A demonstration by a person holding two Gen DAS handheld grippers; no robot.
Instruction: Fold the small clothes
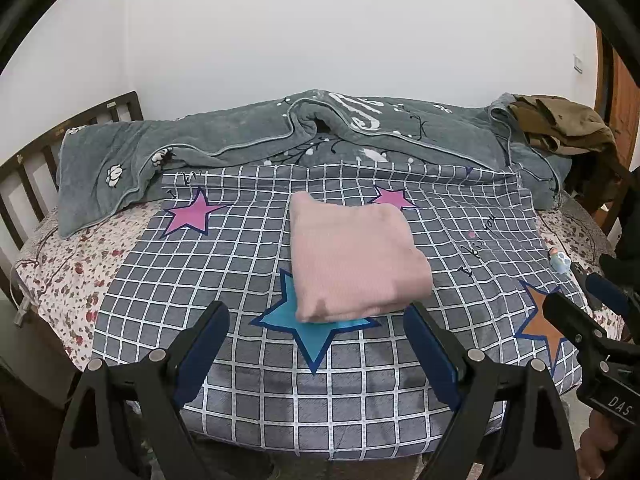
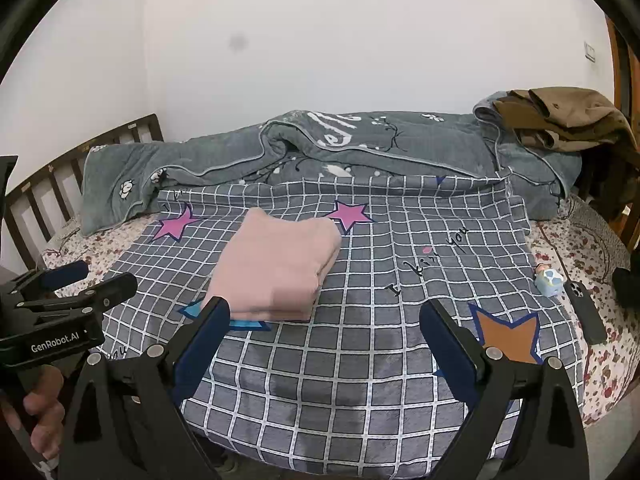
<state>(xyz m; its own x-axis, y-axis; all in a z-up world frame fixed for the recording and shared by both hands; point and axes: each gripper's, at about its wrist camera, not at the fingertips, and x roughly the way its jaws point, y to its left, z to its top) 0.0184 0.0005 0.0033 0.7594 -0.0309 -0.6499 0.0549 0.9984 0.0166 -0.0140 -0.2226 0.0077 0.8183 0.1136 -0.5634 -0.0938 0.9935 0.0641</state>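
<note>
A pink garment (image 1: 352, 256) lies folded into a thick rectangle on the grey checked cloth (image 1: 224, 264) with stars, partly over a blue star. My left gripper (image 1: 316, 320) hovers just short of its near edge, jaws wide open and empty. In the right wrist view the same pink garment (image 2: 280, 268) sits ahead and to the left. There my right gripper (image 2: 324, 316) is open too, nothing between its fingers; its left fingertip overlaps the garment's near corner in the picture. Each gripper shows at the edge of the other's view, held by a hand.
A rumpled grey-green quilt (image 1: 240, 140) runs along the back of the bed. Brown clothes (image 1: 560, 124) are piled at the back right. A small blue figurine (image 2: 550, 280) and a dark phone (image 2: 584, 312) lie at the right on the floral sheet. A dark wooden headboard (image 1: 28, 168) stands left.
</note>
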